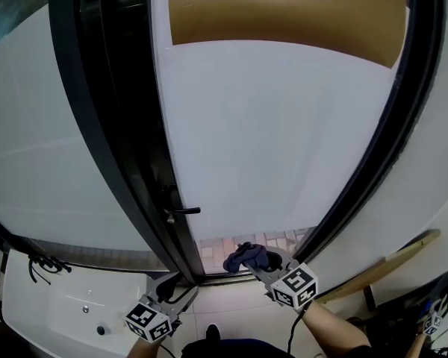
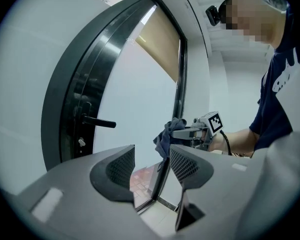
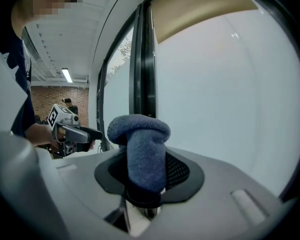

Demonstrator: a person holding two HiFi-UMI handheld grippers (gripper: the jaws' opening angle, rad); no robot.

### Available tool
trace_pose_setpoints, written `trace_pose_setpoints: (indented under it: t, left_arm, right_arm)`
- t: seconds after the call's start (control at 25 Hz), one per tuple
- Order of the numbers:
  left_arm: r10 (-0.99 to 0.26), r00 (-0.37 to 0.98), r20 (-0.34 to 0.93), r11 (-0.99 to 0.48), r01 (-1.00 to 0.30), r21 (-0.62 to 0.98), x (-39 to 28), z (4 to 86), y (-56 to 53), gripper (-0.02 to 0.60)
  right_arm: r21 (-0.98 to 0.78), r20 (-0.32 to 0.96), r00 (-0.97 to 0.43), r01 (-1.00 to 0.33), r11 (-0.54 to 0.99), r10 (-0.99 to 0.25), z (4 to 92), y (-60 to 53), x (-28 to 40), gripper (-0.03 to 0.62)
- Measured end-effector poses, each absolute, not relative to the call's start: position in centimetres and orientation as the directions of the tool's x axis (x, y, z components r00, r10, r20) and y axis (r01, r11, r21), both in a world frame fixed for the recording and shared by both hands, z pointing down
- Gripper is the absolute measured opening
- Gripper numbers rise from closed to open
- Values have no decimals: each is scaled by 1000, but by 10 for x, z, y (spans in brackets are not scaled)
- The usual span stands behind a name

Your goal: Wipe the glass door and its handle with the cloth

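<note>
Right gripper view: bunched dark-blue cloth [image 3: 140, 139] clamped between right gripper [image 3: 142, 179] fingers; left gripper [image 2: 152, 161] fingers apart, empty.

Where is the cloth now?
The cloth is clamped in the right claw, low centre in the head view, below and right of the door handle.

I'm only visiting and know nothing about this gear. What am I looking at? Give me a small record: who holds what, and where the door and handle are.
Right hand-held gripper: shut on the dark blue cloth
Left hand-held gripper: open, nothing between its jaws
Glass door: pale pane in a dark frame, straight ahead
Handle: dark lever at the door's left edge, untouched
Cloth position: low, in front of the door, below the handle; contact with the glass unclear
</note>
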State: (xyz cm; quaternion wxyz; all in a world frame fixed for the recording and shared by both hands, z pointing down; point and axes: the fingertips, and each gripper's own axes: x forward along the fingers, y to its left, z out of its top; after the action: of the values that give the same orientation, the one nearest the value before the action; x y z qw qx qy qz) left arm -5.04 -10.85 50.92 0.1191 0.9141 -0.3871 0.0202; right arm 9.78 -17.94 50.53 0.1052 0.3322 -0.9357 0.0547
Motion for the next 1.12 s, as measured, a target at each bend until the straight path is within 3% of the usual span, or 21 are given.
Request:
trace_pose_setpoints:
  t: [0.56,1.12]
  left_arm:
    - [-736,662,142,-633,-747,203,8,510,-31,215]
    - [-732,665,147,-645,-746,165,-9,487,0,215]
  right_arm:
    - [-161,176,-737,-676,719,-653,500,-67,209,132]
    - [-189,176,-656,-755,628,-734,507,-24,234,132]
